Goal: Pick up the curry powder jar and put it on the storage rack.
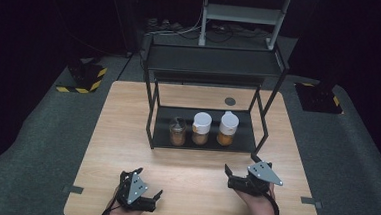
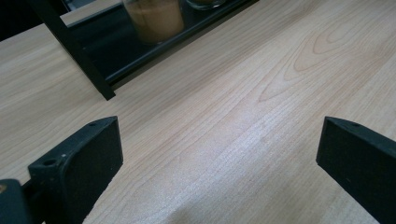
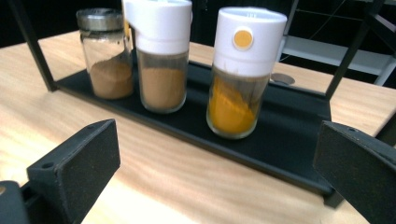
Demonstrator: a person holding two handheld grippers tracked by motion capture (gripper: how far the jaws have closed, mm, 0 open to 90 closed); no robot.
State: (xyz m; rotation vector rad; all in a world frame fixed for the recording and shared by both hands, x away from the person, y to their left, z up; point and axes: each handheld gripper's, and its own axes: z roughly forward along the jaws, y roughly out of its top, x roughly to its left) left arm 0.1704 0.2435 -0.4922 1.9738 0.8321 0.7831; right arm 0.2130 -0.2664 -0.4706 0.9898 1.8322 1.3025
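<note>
On the light wooden table (image 1: 127, 133), near edge, both hand-held grippers rest apart from everything. Left hand-held gripper (image 1: 138, 197) near-left, jaws spread wide, nothing between them. Right hand-held gripper (image 1: 239, 178) near-right, jaws also wide apart and empty, aimed at the rack. Black metal two-tier rack (image 1: 211, 61) stands mid-table, beyond the grippers. Its lower shelf (image 1: 242, 135) carries three jars in a row: clear glass jar with metal lid and brown powder (image 1: 177, 133) left, white-capped glass shaker with brown spice (image 1: 201, 129) middle, white-capped glass shaker with yellow-orange spice (image 1: 227, 129) right. All upright, close together, none touched. Right gripper view puts the yellow-orange shaker (image 3: 243, 74) nearest its line. Judgement: work at the start, no jar grasped or lifted yet; reach, grip and move all left to do.
</note>
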